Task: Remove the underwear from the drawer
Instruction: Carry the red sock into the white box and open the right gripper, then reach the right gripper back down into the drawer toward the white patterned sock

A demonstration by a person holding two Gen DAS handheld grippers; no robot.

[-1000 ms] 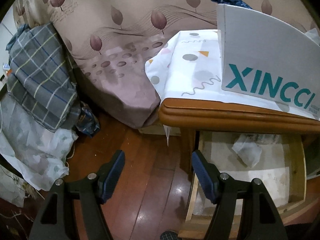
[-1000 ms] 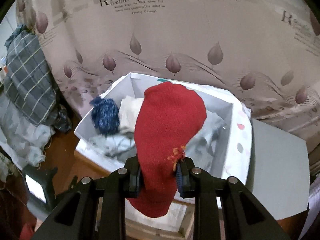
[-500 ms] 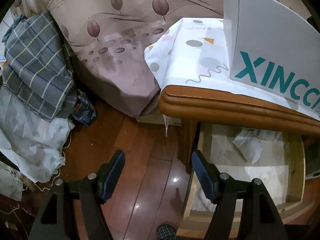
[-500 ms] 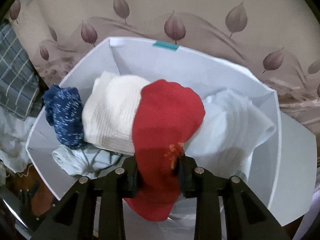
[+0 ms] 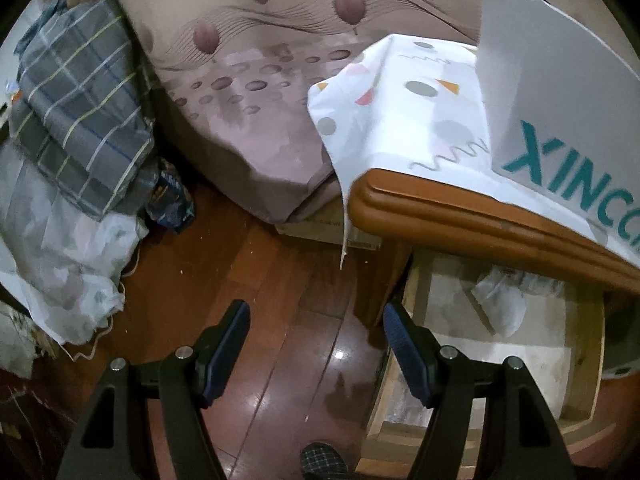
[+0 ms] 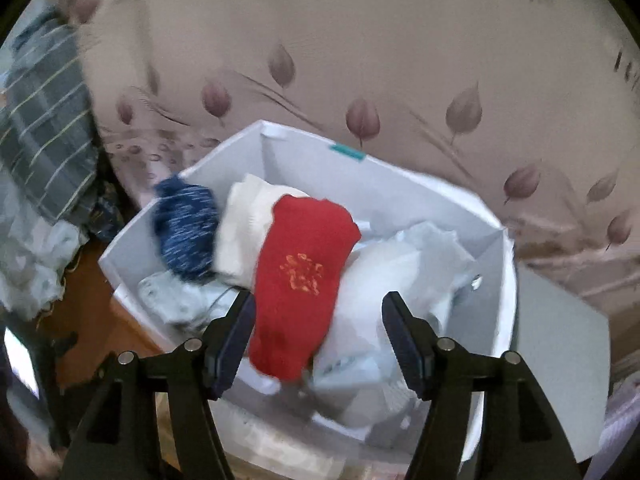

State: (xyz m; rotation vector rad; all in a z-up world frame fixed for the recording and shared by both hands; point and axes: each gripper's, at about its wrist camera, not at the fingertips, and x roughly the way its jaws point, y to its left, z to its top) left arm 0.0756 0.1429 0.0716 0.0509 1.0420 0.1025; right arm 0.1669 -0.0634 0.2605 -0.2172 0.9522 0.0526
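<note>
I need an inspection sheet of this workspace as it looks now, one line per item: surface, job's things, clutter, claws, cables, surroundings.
Surface: wooden cabinet top under a patterned cloth; the drawer below it stands open.
Job's things: red underwear lies on the pile in the white box; one pale garment is in the drawer.
Clutter: blue knit item, cream folded cloth and pale clothes in the box.
Claws: left claw open and empty above the floor; right claw opening, its pads clear of the red underwear between them.
Cables: nothing seen.
Surroundings: leaf-print bedsheet, plaid bedding, wooden floor.
</note>
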